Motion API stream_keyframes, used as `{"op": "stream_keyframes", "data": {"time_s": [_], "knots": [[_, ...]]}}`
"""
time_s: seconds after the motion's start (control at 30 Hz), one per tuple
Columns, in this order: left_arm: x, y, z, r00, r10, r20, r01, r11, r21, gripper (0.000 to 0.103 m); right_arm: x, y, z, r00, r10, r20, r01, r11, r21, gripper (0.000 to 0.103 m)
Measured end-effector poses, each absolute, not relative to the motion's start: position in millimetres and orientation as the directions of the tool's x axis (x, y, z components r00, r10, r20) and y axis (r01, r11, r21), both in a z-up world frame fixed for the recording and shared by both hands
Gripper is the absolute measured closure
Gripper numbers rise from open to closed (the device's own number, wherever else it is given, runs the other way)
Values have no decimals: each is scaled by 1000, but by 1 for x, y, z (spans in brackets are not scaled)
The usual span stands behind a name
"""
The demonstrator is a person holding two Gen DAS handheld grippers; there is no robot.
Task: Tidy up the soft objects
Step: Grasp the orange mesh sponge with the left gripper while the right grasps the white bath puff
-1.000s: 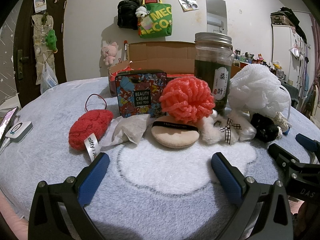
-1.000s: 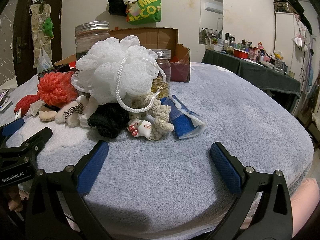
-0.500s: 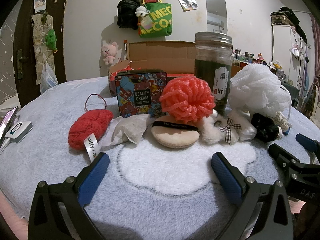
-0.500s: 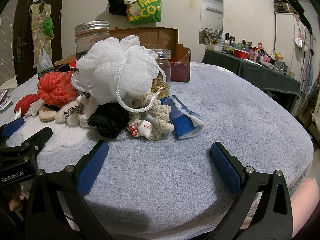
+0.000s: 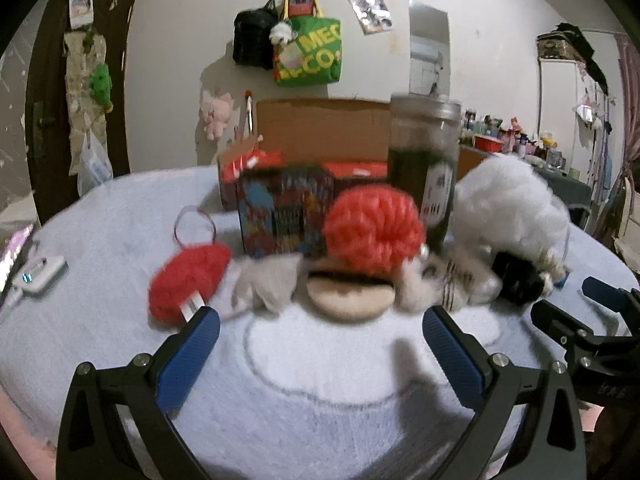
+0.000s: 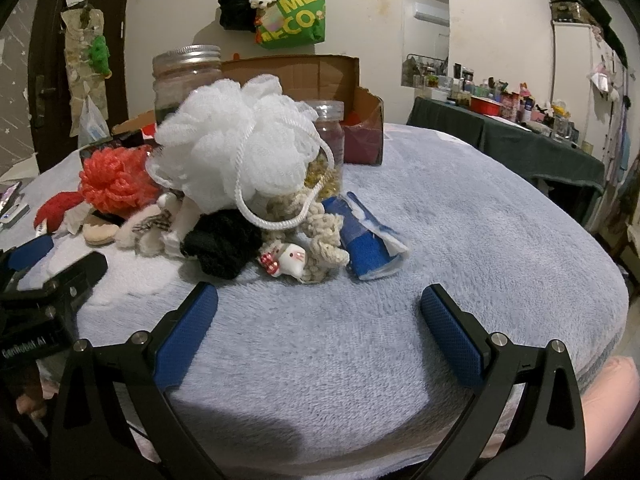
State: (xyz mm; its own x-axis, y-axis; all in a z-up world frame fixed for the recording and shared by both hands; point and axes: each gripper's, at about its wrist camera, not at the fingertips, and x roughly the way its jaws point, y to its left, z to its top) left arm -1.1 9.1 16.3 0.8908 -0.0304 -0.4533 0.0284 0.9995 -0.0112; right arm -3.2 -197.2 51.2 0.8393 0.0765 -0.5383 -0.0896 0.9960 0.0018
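A row of soft things lies on the pale blue plush cover (image 5: 320, 380). From the left: a red knitted pouch (image 5: 186, 282), a beige powder puff (image 5: 350, 294), an orange mesh pouf (image 5: 372, 234), a white mesh pouf (image 6: 236, 152), a black scrunchie (image 6: 222, 246), a small white plush charm (image 6: 292, 260) and a blue pack (image 6: 364, 244). My left gripper (image 5: 320, 320) is open just short of the puff, nothing between its fingers. My right gripper (image 6: 318, 298) is open in front of the charm, also holding nothing.
Behind the row stand a patterned tin (image 5: 286, 210), a tall dark jar (image 5: 424, 168), a smaller jar (image 6: 328, 148) and an open cardboard box (image 5: 324, 128). A phone and a white device (image 5: 40, 276) lie at the far left. Bare cover stretches to the right (image 6: 500, 240).
The left wrist view has gone blurred and the objects sit lower in it, so the left gripper is moving. The right gripper has not moved.
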Motion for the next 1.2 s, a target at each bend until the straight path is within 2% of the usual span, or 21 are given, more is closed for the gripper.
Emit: {"op": "stream_keyframes", "data": {"time_s": [0.17, 0.33, 0.53, 0.7, 1.0, 1.1, 1.17, 1.2], "knots": [[0, 8, 40, 899, -93, -427, 104, 995, 3, 0, -6, -199, 70, 863, 127, -488, -136, 991, 17, 0], [18, 10, 56, 884, -147, -444, 158, 987, -12, 0, 5, -202, 95, 869, 209, -448, -217, 976, 34, 0], [37, 4, 64, 860, -163, -484, 191, 982, 10, 0, 35, -205, 114, 836, 309, -454, -303, 949, 87, 0], [51, 0, 63, 839, -172, -516, 216, 976, 25, 4, 60, -206, 114, 765, 407, -500, -384, 911, 153, 0], [67, 2, 59, 803, -217, -556, 256, 967, -8, 18, 82, -201, 104, 669, 491, -557, -460, 863, 209, 0], [69, -2, 57, 793, -236, -562, 283, 959, -4, 27, 86, -199, 100, 640, 516, -570, -477, 848, 231, 5], [69, -4, 56, 776, -267, -571, 314, 949, -18, 42, 88, -199, 97, 620, 532, -577, -486, 837, 250, 19], [69, -6, 55, 766, -285, -577, 331, 943, -27, 46, 88, -199, 96, 615, 536, -578, -487, 835, 255, 23]]}}
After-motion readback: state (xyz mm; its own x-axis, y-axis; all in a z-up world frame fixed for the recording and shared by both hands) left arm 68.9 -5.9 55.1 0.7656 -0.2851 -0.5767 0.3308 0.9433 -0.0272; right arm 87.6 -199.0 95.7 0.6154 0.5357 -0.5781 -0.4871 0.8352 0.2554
